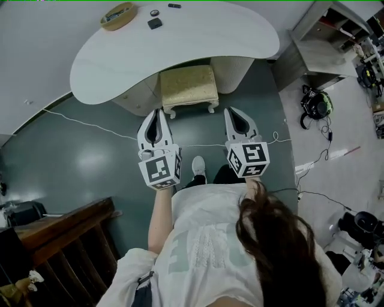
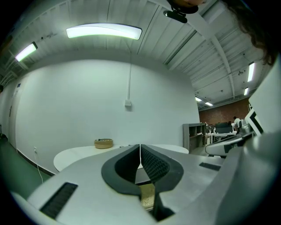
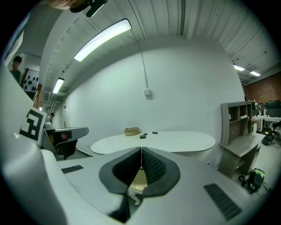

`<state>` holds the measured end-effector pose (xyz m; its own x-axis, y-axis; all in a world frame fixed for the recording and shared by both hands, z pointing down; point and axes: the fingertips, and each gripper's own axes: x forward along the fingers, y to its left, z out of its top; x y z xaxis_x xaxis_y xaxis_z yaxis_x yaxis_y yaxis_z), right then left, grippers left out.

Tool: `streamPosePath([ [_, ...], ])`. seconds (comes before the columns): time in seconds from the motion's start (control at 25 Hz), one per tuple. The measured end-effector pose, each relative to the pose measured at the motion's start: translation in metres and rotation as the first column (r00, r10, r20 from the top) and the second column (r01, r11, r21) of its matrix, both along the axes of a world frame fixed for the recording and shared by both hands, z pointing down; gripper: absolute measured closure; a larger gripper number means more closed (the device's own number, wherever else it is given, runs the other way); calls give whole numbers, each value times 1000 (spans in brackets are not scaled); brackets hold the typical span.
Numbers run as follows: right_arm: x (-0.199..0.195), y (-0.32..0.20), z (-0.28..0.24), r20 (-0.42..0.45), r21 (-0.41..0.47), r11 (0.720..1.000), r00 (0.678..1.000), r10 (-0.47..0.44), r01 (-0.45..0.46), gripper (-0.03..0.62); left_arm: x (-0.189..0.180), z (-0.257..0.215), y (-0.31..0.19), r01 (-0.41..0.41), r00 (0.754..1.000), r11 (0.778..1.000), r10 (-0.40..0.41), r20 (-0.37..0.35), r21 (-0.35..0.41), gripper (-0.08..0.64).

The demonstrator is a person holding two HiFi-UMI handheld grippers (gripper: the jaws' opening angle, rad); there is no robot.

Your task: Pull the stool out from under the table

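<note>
White T-shirt [image 1: 204,240], dark hair [image 1: 282,240], 1 white shoe [image 1: 198,168]; left gripper [image 1: 158,112], right gripper [image 1: 232,111] white, black-padded.

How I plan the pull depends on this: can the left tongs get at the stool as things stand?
Probably yes: the stool juts halfway from under the table and only floor lies between it and the left tongs, which are shut.

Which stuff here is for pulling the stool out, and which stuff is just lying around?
For the job:
- stool, partly tucked under the table
- left gripper and right gripper, both shut and empty

Just lying about:
- woven bowl and small black block on the tabletop
- white cable and black gear on the floor
- grey shelf
</note>
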<state>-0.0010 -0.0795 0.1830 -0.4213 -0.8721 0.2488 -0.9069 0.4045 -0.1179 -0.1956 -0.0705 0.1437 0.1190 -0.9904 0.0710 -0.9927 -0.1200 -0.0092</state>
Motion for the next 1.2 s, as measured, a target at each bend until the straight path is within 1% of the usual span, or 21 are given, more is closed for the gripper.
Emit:
streamPosePath([
  [0.16,2,-11,9,-3,-32,999,1000,13,-13,561,-2,12,-13,11,1000,999,-12,-21,-32,532],
  [0.28,7,-26,9,-10,-25,999,1000,20,-20,561,6,15,-19,5,1000,999,-5,-11,-48,532],
  [0.56,19,-51,-2,38,20,1000,999,10,-11,561,27,6,-37,15,1000,999,-15,-12,-28,532],
  [0.68,26,-53,1,52,13,1000,998,21,-21,560,33,3,-41,18,1000,999,-19,-10,-33,532],
  [0.88,33,-57,4,38,3,1000,999,22,-23,560,41,0,-45,30,1000,999,-30,-2,-33,532],
  [1.04,33,-63,11,25,-23,1000,1000,5,-4,560,43,6,-50,30,999,999,-31,-18,-44,532],
  [1.12,32,-65,12,38,-27,1000,999,-11,12,560,43,7,-51,35,999,998,-36,-21,-45,532],
  [1.2,32,-66,11,83,-22,999,996,-29,30,558,45,7,-52,25,1000,999,-26,-16,-37,531],
])
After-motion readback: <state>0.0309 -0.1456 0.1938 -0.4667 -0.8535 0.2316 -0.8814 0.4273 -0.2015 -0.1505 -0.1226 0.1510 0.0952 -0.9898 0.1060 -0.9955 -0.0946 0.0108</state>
